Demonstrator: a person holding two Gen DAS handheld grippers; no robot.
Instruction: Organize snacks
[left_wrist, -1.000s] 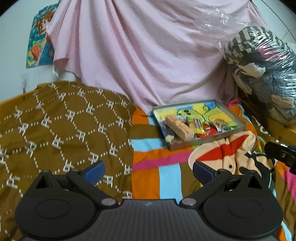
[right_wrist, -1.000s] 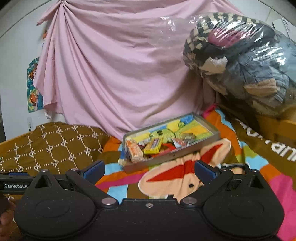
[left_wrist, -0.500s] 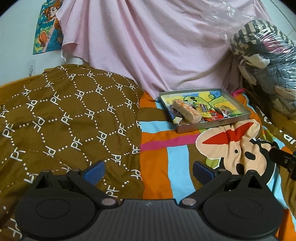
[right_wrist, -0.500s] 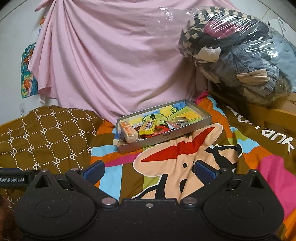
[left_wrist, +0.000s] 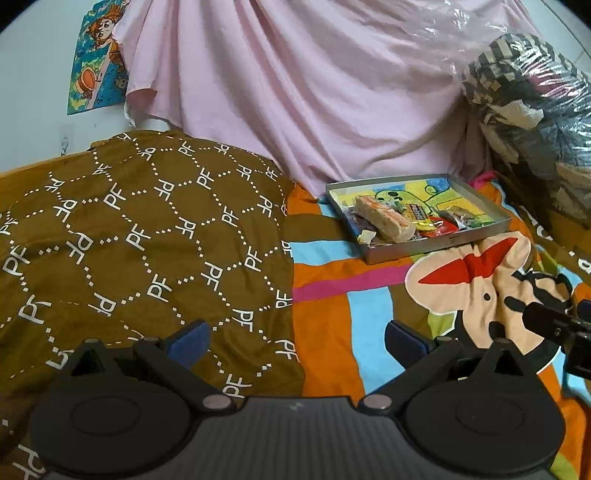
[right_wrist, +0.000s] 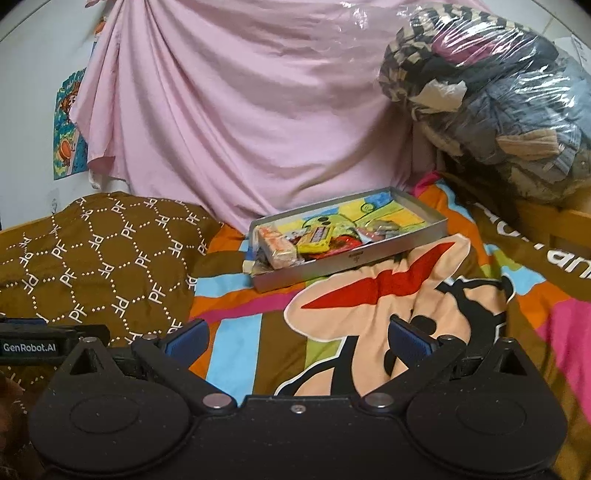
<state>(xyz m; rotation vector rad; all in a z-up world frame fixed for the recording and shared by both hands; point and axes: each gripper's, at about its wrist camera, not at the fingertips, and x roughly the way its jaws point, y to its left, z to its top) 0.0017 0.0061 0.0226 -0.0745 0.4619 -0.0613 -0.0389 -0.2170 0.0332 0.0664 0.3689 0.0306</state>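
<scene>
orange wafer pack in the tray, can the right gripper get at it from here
Probably yes. The right gripper is open and empty, only bare blanket lies between, and the wafer pack lies atop the other snacks by the tray near-left corner.

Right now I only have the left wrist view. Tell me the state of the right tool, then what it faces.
Observer: The right tool is open, with nothing between its fingers.
Operator: Now give me what lies ahead of it.
Observer: The snack tray lies ahead on the striped blanket, a little right of centre in that view.
Operator: Report what is on its right side.
Observer: A large pink patch of the blanket lies to the right of the tool, outside your frame.
</scene>
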